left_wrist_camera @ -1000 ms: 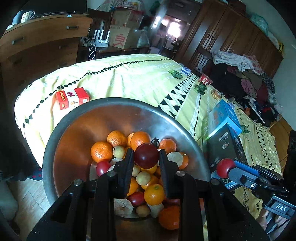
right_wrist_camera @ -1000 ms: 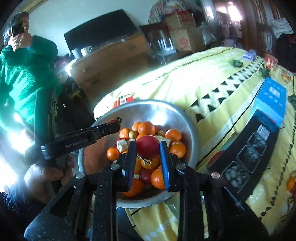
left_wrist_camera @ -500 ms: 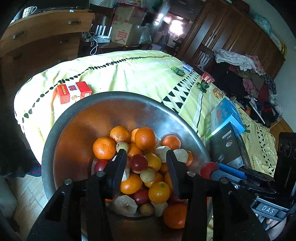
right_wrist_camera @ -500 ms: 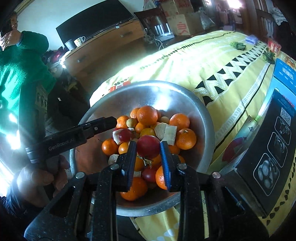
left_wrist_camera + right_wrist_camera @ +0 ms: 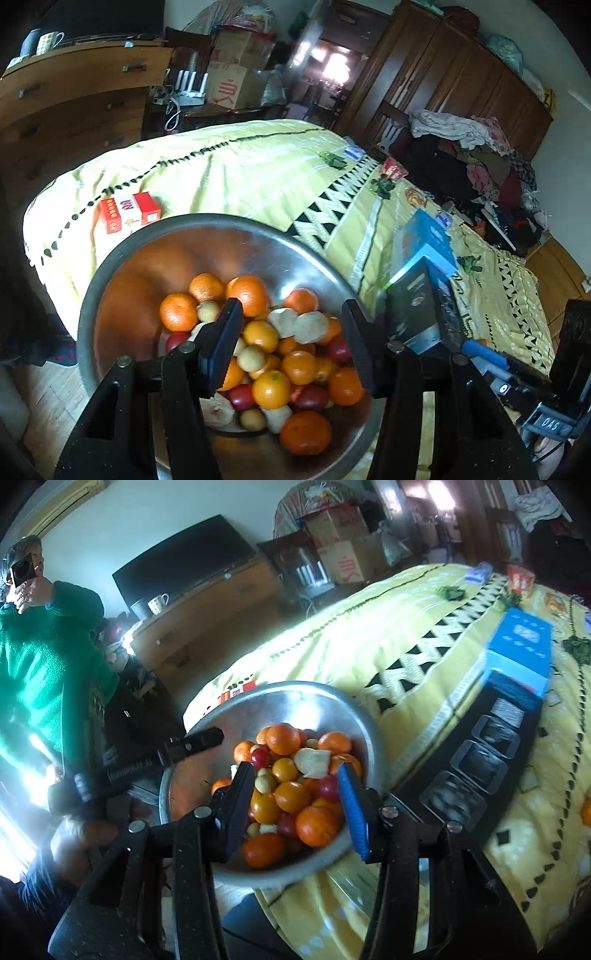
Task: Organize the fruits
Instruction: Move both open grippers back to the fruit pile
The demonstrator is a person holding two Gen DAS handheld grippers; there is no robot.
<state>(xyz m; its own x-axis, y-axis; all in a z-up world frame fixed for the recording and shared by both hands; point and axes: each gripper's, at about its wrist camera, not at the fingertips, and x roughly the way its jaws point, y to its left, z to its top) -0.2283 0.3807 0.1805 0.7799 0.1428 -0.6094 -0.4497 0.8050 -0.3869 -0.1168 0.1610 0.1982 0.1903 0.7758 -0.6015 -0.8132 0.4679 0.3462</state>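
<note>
Left wrist view. Our left gripper (image 5: 291,319) hangs over the metal bowl (image 5: 122,266), which sits at the near edge of the bed (image 5: 236,173). Its jaws have just been opening and now stand moderately wide, with nothing between them. The fruit (image 5: 271,354) is heaped in the bowl's near half, from 3 to 6 o'clock: oranges, small dark red fruit, pale round ones. A red box (image 5: 129,212) lies just beyond the rim at 11 o'clock.

Right wrist view. Our right gripper (image 5: 297,799) comes over the bowl (image 5: 332,698) from its 6 o'clock side. Its jaws have also just been opening and are empty.

Handling, as we judge it: the oranges (image 5: 283,738) look firm and light with a grippy peel, so we would take one across its middle. The red fruit (image 5: 260,757) looks smooth, slippery and easily bruised, so a gentle squeeze. The heap may roll when disturbed; we would pick from the top.
</note>
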